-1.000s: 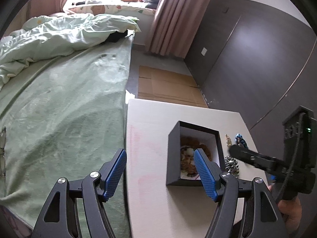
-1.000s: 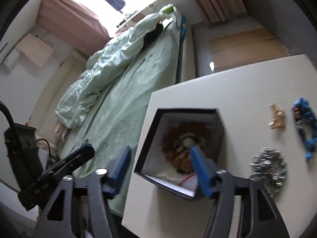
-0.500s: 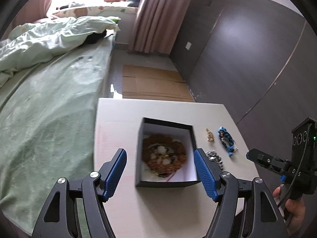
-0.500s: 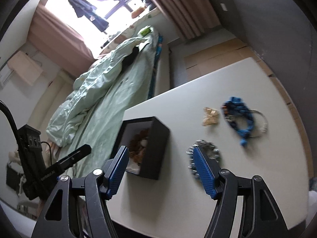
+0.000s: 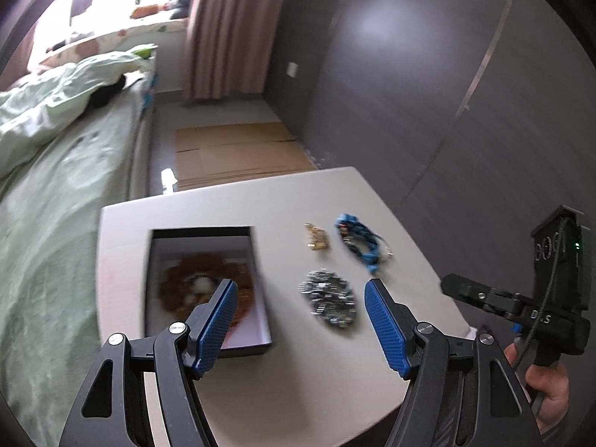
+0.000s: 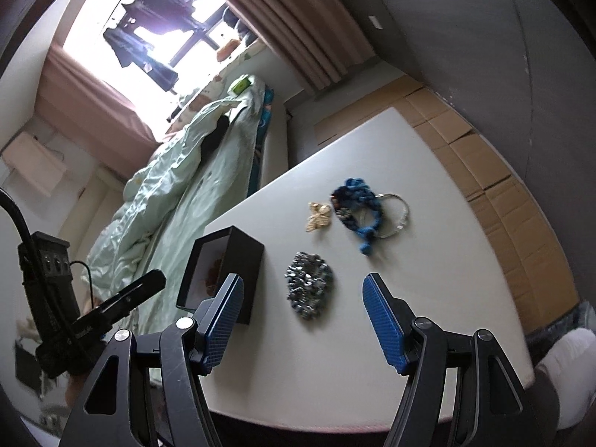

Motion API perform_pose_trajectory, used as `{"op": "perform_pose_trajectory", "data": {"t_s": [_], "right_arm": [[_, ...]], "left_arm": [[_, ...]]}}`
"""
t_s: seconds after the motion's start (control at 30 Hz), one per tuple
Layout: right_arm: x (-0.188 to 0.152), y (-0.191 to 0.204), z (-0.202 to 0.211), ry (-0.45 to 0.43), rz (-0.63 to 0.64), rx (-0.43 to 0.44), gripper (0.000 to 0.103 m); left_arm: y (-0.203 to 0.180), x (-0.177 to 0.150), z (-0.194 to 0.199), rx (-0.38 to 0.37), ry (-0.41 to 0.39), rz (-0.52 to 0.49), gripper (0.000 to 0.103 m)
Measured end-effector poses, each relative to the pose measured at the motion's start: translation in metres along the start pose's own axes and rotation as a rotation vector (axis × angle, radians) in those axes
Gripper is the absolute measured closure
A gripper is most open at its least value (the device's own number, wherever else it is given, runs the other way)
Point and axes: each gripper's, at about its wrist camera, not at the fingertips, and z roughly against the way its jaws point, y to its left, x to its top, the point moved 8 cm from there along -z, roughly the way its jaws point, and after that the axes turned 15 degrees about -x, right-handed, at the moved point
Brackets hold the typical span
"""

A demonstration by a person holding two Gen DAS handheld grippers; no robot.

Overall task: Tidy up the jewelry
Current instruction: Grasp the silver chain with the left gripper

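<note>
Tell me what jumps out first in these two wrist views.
The open black box near the table's bed-side edge stands out, a brown beaded piece lying inside. Beside it on the white top lie a silver bracelet, a gold butterfly piece and a blue beaded bracelet. Both hand-held grippers hover open and empty, the right hand-held gripper framing the silver one.

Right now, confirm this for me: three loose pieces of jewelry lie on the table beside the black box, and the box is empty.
Not empty. The left wrist view shows a brown beaded piece lying inside the black box. Three loose pieces do lie beside it on the table.
</note>
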Motion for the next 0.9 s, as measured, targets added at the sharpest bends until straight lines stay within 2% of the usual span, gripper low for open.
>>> {"op": "perform_pose_trajectory", "data": {"t_s": [0.27,0.33,0.6,0.7,0.9], "right_arm": [[-0.007,-0.026,0.005,-0.019,-0.036,0.021,0.036],[-0.008,-0.031,0.007,-0.023,-0.041,0.024,0.037],[-0.006,-0.051,0.014,-0.045,-0.076,0.046,0.042],[-0.007,-0.057,0.017,-0.052,-0.087,0.057,0.043],[-0.007,-0.068,0.022,-0.06,-0.105,0.068,0.043]], "left_arm": [[-0.024,-0.004,-0.036,-0.004,0.087,-0.008,0.033],[-0.027,-0.005,-0.043,0.006,0.099,0.003,0.036],[-0.032,-0.014,-0.078,0.022,0.182,0.041,0.062],[-0.031,-0.02,-0.089,0.036,0.208,0.067,0.066],[-0.022,-0.026,-0.104,0.06,0.23,0.145,0.066]]}}
